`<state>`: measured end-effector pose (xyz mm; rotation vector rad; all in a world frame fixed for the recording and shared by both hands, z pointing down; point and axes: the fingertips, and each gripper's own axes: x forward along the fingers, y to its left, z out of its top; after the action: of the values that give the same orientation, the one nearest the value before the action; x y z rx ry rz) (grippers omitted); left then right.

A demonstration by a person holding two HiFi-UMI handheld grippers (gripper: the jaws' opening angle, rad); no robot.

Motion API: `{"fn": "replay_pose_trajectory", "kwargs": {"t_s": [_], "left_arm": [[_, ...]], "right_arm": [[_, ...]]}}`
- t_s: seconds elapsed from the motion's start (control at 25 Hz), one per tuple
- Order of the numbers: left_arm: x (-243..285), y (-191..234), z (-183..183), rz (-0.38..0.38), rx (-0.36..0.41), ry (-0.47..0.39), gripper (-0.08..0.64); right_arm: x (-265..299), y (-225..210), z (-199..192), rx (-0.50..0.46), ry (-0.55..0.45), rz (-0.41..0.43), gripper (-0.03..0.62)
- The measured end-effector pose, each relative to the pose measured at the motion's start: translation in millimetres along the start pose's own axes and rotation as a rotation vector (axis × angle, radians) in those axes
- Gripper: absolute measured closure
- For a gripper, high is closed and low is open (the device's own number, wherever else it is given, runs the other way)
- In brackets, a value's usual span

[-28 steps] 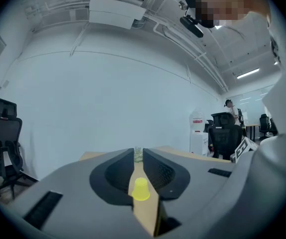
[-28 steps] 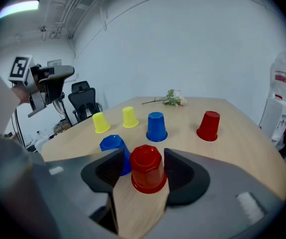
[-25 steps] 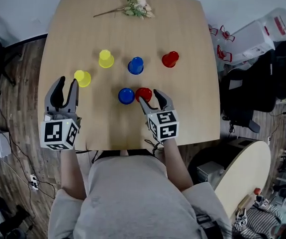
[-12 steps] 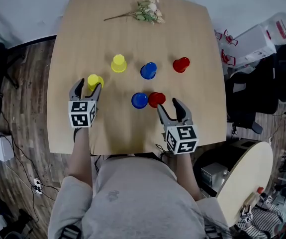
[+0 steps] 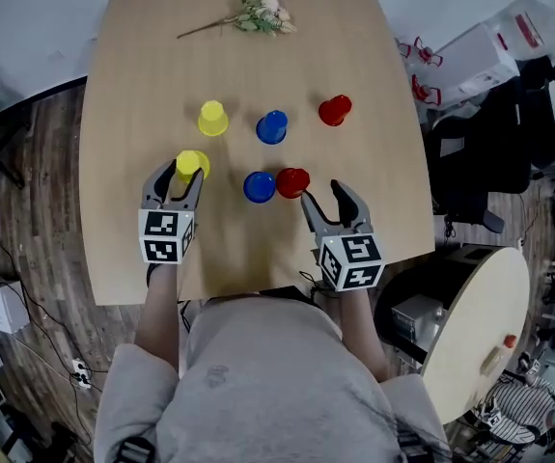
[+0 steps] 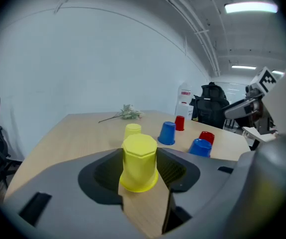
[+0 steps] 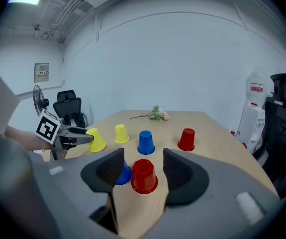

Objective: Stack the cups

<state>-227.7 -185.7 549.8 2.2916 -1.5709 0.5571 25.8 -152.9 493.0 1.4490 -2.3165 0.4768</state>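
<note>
The wooden counter (image 5: 142,75) carries six upturned cups, none stacked yet, so I'd say this is the very first pickup. The left hand-held gripper (image 5: 183,174) sits low over the counter's left side, jaws spread and just starting to close in, with the near yellow cup (image 6: 139,162) standing between them but not yet pinched; a gap shows either side. The right hand-held gripper (image 5: 323,196) is released and empty, its tips just short of the near red cup (image 5: 292,181), which touches the near blue cup (image 5: 259,187). Next, I reckon, the left one has to close on that cup, lift it straight and carry it over the far yellow cup (image 5: 212,119). A second ago the left one hung off by the counter's edge, clear of the cup; it has since come down around it, while the right one, then right at the red cup, has drawn back.
</note>
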Motion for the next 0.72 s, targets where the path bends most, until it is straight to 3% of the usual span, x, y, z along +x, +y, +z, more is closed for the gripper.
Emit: {"fn": "replay_pose_trajectory", "kwargs": {"t_s": [0.28, 0.72], "left_arm": [[4, -67, -16, -0.095, 0.067, 0.05, 0.342], [9, -93, -34, -0.124, 0.064, 0.085, 0.342]], "right_arm": [[0, 0, 4, -0.005, -0.01, 0.014, 0.339], [-6, -20, 5, 0.0, -0.025, 0.009, 0.339]]}}
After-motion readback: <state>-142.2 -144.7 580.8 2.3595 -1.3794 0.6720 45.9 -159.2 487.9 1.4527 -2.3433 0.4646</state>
